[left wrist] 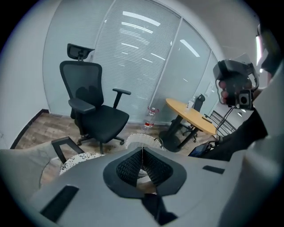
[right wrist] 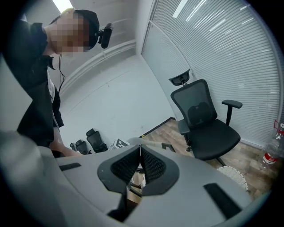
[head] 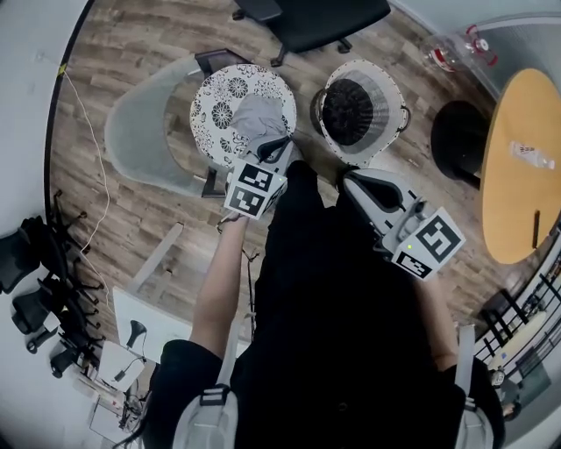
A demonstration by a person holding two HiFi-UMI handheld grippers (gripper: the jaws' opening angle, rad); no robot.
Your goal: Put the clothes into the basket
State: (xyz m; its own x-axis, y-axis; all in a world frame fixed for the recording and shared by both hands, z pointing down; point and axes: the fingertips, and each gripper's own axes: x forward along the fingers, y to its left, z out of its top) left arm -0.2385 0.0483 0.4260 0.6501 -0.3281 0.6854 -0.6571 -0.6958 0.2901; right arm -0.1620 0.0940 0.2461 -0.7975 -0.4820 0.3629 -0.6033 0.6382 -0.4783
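A grey garment (head: 255, 115) lies on a round stool with a black-and-white flower pattern (head: 219, 92). To its right stands a white basket (head: 387, 85) with dark clothes (head: 351, 110) inside. My left gripper (head: 282, 146) hangs over the garment's near edge, jaws shut and empty; whether it touches the cloth I cannot tell. In the left gripper view its jaws (left wrist: 142, 149) meet, with the basket rim (left wrist: 133, 140) and the stool (left wrist: 77, 160) beyond them. My right gripper (head: 349, 179) sits just in front of the basket, shut and empty (right wrist: 140, 148).
A black office chair (head: 316, 17) stands behind the stool and basket. A round yellow table (head: 521, 167) is at the right, and a bottle (head: 443, 54) stands on the floor near it. A translucent grey sheet (head: 140, 131) lies left of the stool.
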